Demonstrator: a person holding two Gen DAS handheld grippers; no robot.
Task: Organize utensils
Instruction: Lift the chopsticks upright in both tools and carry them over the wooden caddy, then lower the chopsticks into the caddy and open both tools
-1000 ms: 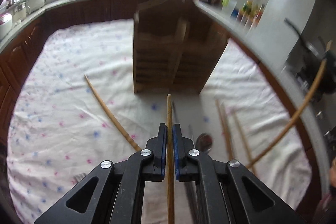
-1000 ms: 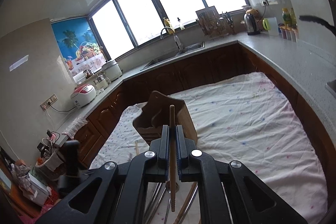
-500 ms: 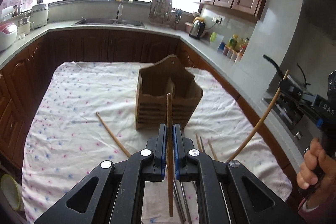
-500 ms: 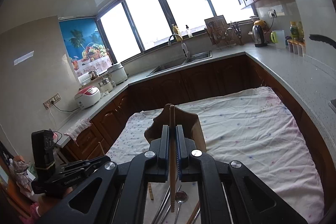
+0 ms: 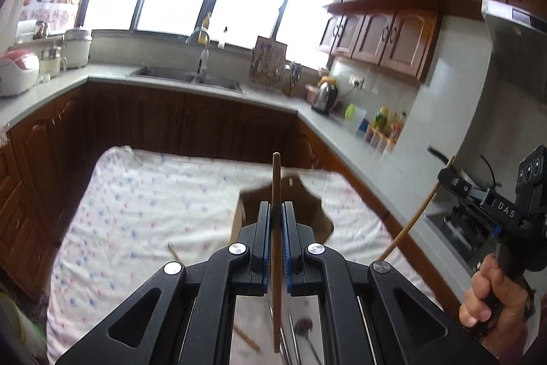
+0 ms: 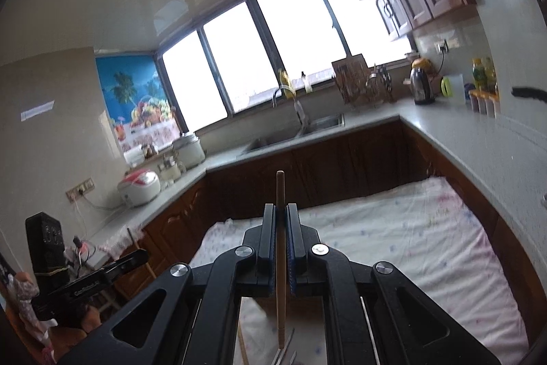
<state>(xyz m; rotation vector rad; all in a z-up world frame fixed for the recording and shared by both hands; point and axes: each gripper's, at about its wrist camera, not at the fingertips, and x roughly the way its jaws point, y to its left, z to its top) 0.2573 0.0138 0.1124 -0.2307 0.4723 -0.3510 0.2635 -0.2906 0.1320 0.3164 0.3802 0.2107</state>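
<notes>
The left claw (image 5: pixel 276 238) is clenched on a wooden chopstick (image 5: pixel 276 194) that stands upright between its pads. The wooden holder (image 5: pixel 307 211) sits just beyond and below it on the cloth-covered counter (image 5: pixel 143 204). The right claw (image 6: pixel 281 238) grasps its own upright chopstick (image 6: pixel 280 194), seemingly farther from the holder.

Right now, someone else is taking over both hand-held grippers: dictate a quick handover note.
Left hand-held gripper: shut on a wooden chopstick, raised above the table.
Right hand-held gripper: shut on another chopstick.
Wooden utensil holder: stands on the spotted cloth, just beyond the left gripper.
Done: both chopsticks picked up.
Left: drop both into the holder, then collect the loose chopsticks and metal utensils lying on the cloth.
</notes>
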